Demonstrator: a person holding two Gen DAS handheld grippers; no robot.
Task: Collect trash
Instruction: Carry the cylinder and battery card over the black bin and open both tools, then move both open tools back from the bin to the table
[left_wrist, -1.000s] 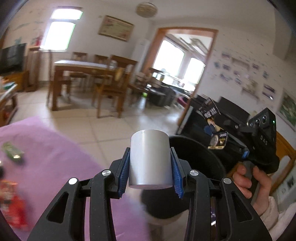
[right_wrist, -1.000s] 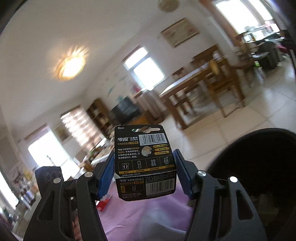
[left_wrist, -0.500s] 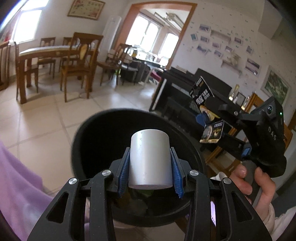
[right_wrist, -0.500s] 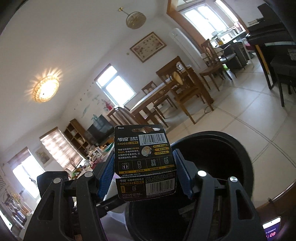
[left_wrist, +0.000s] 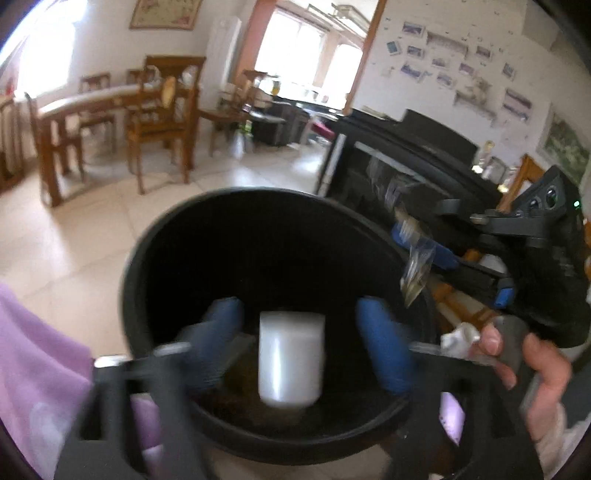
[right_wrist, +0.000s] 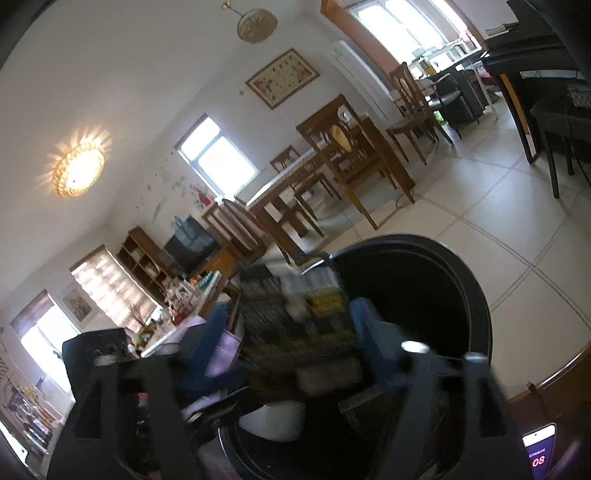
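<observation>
A black round bin (left_wrist: 258, 192) fills the middle of the left wrist view. My left gripper (left_wrist: 303, 317) hangs over its mouth with its jaws opening. A pale grey cylinder (left_wrist: 291, 358) sits blurred between the blue pads (left_wrist: 384, 343), touching neither. My right gripper (left_wrist: 424, 247) reaches in from the right, and a blurred battery card (left_wrist: 413, 266) hangs loose below its tips. In the right wrist view, the right gripper (right_wrist: 291, 321) is also opening over the bin (right_wrist: 417, 240). There the battery card (right_wrist: 295, 314) lies smeared between the pads (right_wrist: 365, 321), clear of both.
A purple cloth (left_wrist: 37, 350) covers a surface left of the bin. A person's hand (left_wrist: 535, 369) grips the right tool's handle. A black piano (left_wrist: 406, 155) stands behind the bin, wooden dining chairs (left_wrist: 162, 122) further back on tiled floor. A phone (right_wrist: 539, 450) lies at the lower right.
Both grippers came from the purple cloth to over the bin. Their jaws have now sprung apart, and the cylinder and battery card have come loose and blur downward.
</observation>
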